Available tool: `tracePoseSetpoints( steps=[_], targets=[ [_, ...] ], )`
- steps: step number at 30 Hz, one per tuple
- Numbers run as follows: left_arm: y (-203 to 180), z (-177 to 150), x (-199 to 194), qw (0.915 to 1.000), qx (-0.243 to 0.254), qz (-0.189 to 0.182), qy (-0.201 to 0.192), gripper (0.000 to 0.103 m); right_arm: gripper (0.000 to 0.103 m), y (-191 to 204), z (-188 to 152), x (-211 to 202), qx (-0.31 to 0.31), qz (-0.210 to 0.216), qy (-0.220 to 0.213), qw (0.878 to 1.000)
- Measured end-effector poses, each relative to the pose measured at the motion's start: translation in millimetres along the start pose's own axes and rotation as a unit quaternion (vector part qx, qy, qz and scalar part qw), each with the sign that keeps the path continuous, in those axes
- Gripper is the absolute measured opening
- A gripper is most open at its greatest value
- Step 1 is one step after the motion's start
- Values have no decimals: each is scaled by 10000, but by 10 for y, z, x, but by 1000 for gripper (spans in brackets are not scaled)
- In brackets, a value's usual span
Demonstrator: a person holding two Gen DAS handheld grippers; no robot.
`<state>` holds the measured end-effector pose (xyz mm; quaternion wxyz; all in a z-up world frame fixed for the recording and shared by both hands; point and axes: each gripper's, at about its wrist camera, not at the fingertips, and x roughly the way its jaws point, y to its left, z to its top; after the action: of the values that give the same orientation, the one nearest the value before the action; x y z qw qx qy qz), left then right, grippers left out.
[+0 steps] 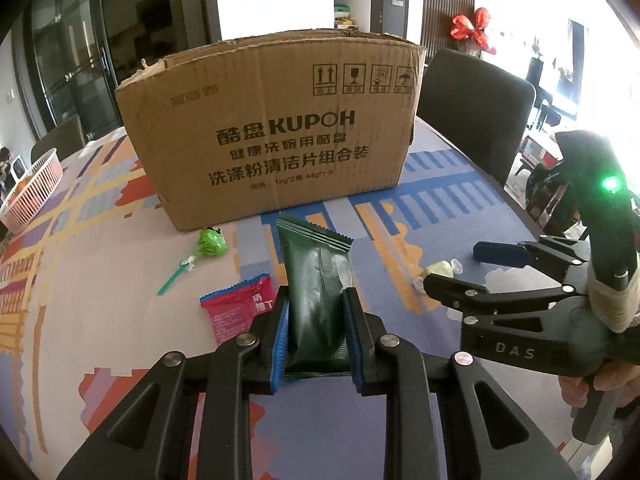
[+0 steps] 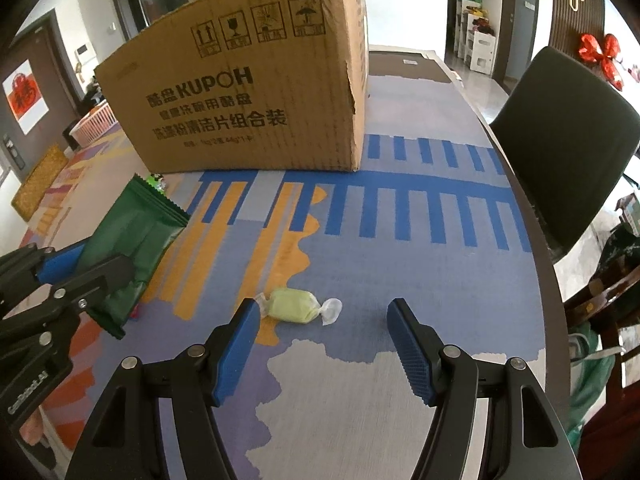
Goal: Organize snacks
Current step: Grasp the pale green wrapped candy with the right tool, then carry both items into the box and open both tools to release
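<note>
My left gripper (image 1: 316,312) is shut on a dark green snack pouch (image 1: 316,280) and holds it above the table, in front of the open cardboard box (image 1: 272,128). The pouch also shows at the left of the right wrist view (image 2: 136,240). My right gripper (image 2: 324,320) is open and empty, its jaws wide apart just short of a pale green wrapped candy (image 2: 294,305) on the table; the candy lies nearer the left finger. In the left wrist view the right gripper (image 1: 452,264) is at the right, by the candy (image 1: 438,270).
A green lollipop (image 1: 210,242) and a red snack packet (image 1: 240,308) lie on the patterned tablecloth (image 1: 100,280) before the box. A pink basket (image 1: 32,188) stands at the far left. A dark chair (image 2: 568,136) stands at the table's right edge.
</note>
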<state>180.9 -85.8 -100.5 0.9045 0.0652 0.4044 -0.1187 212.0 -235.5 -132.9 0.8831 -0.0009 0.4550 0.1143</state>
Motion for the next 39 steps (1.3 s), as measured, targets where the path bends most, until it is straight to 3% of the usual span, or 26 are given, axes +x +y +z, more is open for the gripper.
tracePoseSetpoints(
  steps=[5, 9, 14, 26, 39],
  targets=[
    [32, -3, 8, 10000, -65, -8, 4, 26, 65, 27, 51, 51, -79, -36, -51, 9999],
    [64, -6, 1, 9999, -109, -19, -8, 26, 50, 68, 62, 55, -166, -17, -49, 9998],
    [78, -8, -15, 9999, -149, -44, -36, 26, 40, 101, 27, 24, -204, 62, -7, 9998],
    [133, 9, -152, 9994, -265, -124, -195, 25, 36, 169, -37, -117, -27, 40, -25, 10000],
    [279, 266, -509, 9970, -335, -134, -684, 25, 36, 365, 282, -650, -11, 178, -785, 9968]
  ],
)
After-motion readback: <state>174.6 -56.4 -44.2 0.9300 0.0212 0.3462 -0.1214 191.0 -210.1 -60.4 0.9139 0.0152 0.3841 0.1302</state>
